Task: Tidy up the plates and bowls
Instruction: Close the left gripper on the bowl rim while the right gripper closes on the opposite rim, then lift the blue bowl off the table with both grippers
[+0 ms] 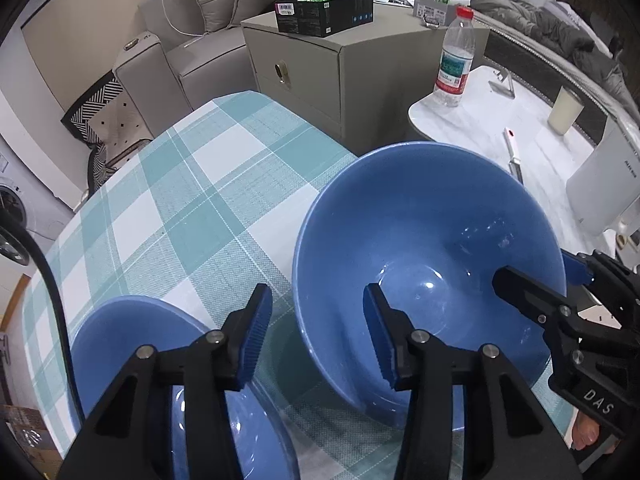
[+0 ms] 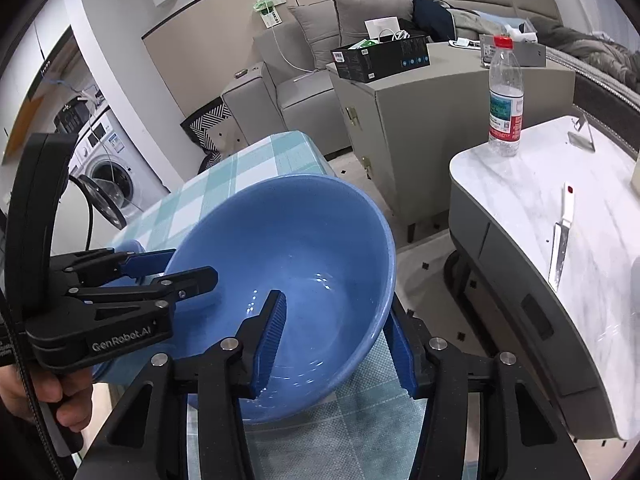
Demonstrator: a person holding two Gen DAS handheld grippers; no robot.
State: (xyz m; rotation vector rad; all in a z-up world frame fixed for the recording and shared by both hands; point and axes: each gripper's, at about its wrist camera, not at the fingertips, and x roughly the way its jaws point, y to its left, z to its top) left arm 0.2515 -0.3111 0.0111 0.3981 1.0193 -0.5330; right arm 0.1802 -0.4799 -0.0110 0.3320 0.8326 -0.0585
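A large blue bowl (image 1: 432, 248) (image 2: 304, 240) stands on the teal-and-white checked tablecloth (image 1: 192, 200) near the table's right edge. My left gripper (image 1: 316, 312) (image 2: 188, 266) straddles its left rim, one pad inside and one outside; neither presses the wall. My right gripper (image 2: 336, 320) (image 1: 548, 276) straddles the right rim, with the outer pad close against the wall and the inner pad well clear of it. A second, smaller blue bowl (image 1: 120, 352) sits to the left, under the left gripper's outer finger.
To the right, a marble side table (image 2: 520, 184) carries a water bottle (image 2: 505, 96), a knife (image 2: 560, 248) and a cup (image 1: 565, 110). Behind stand a grey cabinet (image 1: 304, 68) with a black box (image 1: 324, 14), a sofa and a washing machine (image 2: 108, 168).
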